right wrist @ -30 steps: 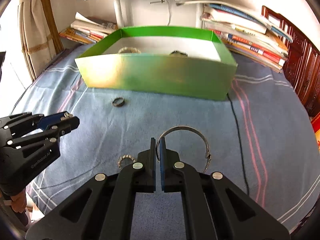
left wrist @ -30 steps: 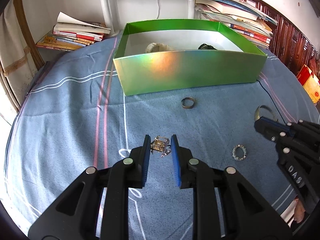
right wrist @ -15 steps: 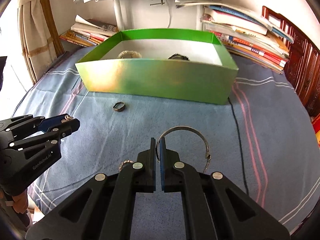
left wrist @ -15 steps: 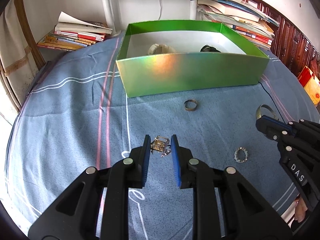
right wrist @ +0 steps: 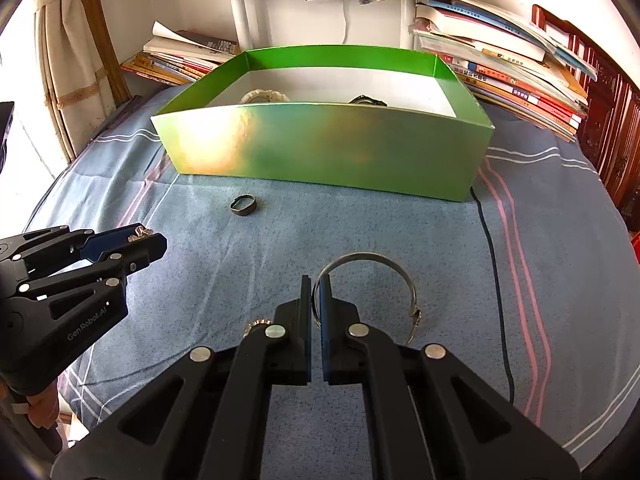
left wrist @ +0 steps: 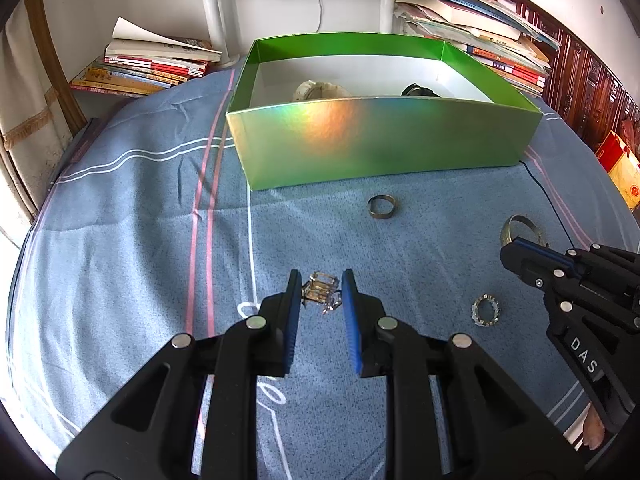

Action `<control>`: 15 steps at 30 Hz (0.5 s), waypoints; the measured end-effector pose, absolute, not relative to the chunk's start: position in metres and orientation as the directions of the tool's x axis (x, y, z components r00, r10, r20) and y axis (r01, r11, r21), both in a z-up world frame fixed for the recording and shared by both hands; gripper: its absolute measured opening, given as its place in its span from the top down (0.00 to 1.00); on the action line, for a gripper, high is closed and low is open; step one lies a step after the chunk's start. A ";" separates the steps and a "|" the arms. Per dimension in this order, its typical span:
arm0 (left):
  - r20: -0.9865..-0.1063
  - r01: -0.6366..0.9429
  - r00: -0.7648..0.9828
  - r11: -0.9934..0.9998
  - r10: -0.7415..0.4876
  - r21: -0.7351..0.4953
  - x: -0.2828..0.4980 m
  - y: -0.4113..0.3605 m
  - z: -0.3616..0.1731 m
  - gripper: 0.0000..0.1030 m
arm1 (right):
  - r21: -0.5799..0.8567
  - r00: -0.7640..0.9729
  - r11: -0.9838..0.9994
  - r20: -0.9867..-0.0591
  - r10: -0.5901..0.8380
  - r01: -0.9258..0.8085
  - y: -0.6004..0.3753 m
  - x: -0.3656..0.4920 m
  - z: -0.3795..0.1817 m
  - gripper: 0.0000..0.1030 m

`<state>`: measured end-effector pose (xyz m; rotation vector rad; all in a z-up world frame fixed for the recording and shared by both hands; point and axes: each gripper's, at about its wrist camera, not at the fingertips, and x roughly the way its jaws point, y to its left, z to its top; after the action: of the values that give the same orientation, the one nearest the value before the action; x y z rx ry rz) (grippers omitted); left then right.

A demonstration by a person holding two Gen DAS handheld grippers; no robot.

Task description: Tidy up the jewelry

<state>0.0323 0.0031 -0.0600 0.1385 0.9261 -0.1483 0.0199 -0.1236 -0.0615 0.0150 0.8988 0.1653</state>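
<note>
My left gripper (left wrist: 321, 286) is shut on a gold crystal jewelry piece (left wrist: 321, 293) and holds it above the blue cloth. My right gripper (right wrist: 316, 286) is shut on a silver bangle (right wrist: 374, 261), which also shows in the left wrist view (left wrist: 520, 227). The green box (left wrist: 380, 148) stands ahead, with a white bracelet (left wrist: 320, 90) and a dark piece (left wrist: 418, 91) inside. A plain band ring (left wrist: 382, 206) lies on the cloth before the box. A crystal ring (left wrist: 486, 311) lies between the grippers; its edge peeks out beside my right gripper's left finger (right wrist: 258, 323).
The blue striped cloth (left wrist: 120, 220) covers the table. Book stacks lie behind the box at left (left wrist: 152, 66) and right (left wrist: 480, 40). A white pole (left wrist: 212, 8) stands behind. A thin dark cord (right wrist: 496, 300) runs across the cloth on the right.
Both grippers have lifted and drawn back slightly with their jewelry; the box and the band ring sit a little lower in both views. Both grips are unchanged.
</note>
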 end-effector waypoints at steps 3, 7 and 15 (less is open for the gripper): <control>-0.803 0.184 0.593 0.981 -0.066 0.055 0.032 0.004 -0.060 0.80 | 0.085 0.609 0.986 -0.778 0.154 -0.141 -0.122 0.019 -0.062 0.96; -0.796 0.179 0.602 0.982 -0.065 0.055 0.030 0.006 -0.057 0.80 | 0.081 0.619 0.987 -0.771 0.149 -0.138 -0.123 0.017 -0.059 0.96; -0.797 0.181 0.600 0.982 -0.068 0.052 0.026 0.006 -0.060 0.80 | 0.089 0.608 0.986 -0.778 0.156 -0.139 -0.121 0.015 -0.063 0.96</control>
<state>0.0265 0.0060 -0.0603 0.1323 0.9164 -0.1444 0.0150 -0.1211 -0.0632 0.0206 0.9014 0.1703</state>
